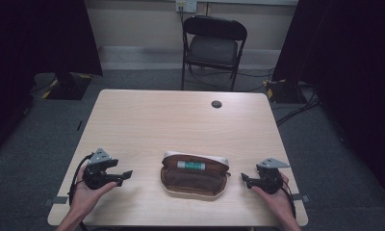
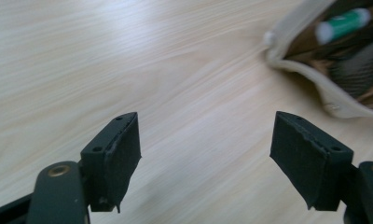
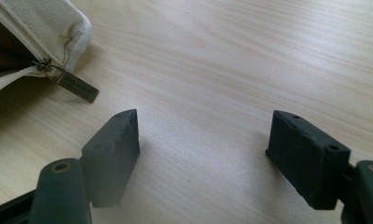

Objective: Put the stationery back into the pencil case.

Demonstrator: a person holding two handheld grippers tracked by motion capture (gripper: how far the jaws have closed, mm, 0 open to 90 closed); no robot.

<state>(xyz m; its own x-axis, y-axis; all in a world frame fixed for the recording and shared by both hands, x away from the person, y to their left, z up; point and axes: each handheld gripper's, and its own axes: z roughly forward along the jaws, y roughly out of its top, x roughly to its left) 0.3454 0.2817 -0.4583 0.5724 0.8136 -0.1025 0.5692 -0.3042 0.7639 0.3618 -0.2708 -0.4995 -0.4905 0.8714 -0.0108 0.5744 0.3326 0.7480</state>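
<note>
A cream pouch [image 1: 195,174] with a brown lining lies unzipped at the front middle of the table. A green and white tube [image 1: 190,165] rests inside it along the far edge. My left gripper [image 1: 125,176] sits left of the pouch, pointing at it, with its jaws open and nothing between them. In the left gripper view my left gripper [image 2: 205,140] hangs over bare wood, with the pouch [image 2: 343,100] and the tube [image 2: 345,23] at the upper right. My right gripper [image 1: 244,178] is just right of the pouch. In the right gripper view my right gripper [image 3: 203,135] is open and empty, and the pouch's corner [image 3: 49,23] and metal zipper pull [image 3: 77,86] lie at the upper left.
The light wooden table [image 1: 171,120] has a dark round cable hole [image 1: 216,104] near its far edge. A black folding chair [image 1: 213,45] stands behind the table. Dark curtains hang on both sides, and cables lie on the floor at the right.
</note>
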